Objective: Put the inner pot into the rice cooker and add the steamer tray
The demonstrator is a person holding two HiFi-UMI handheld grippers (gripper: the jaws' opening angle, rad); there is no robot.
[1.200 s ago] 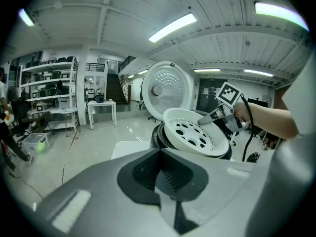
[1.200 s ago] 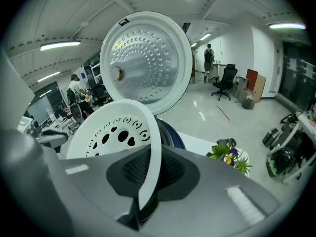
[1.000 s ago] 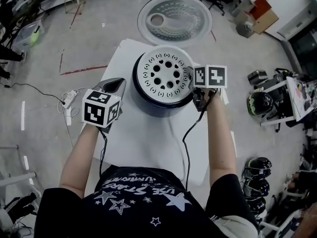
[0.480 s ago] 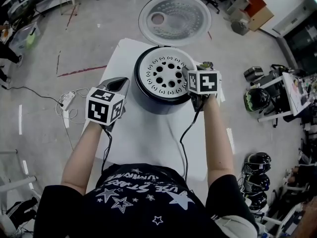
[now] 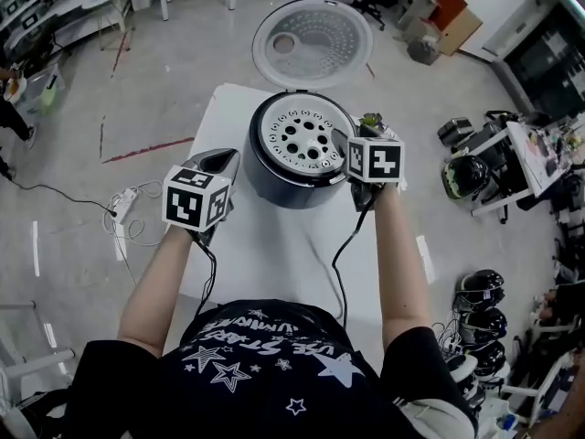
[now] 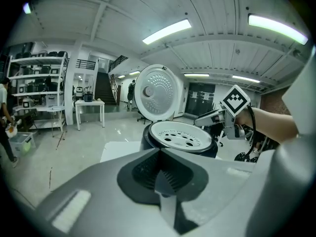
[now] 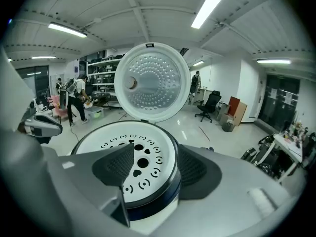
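The dark rice cooker (image 5: pixel 274 176) stands on the white table (image 5: pixel 274 254) with its round lid (image 5: pixel 313 30) swung open at the back. The white perforated steamer tray (image 5: pixel 306 140) lies in its top. My right gripper (image 5: pixel 358 140) is at the tray's right rim. Its jaws have just been opening and stand open (image 7: pixel 153 177). The tray's near edge (image 7: pixel 143 167) shows between them, and neither pad presses on it. My left gripper (image 5: pixel 219 161) hovers left of the cooker, shut on nothing (image 6: pixel 160 174).
A power strip with cables (image 5: pixel 123 204) lies on the floor left of the table. Helmets (image 5: pixel 480 291) and a rack (image 5: pixel 512 158) stand at the right, boxes (image 5: pixel 452 12) at the back right. People (image 7: pixel 74 100) are far off by shelves.
My right gripper's jaws have come apart at the tray's right rim and the hand has drawn slightly back. The left gripper has stayed about where it was.
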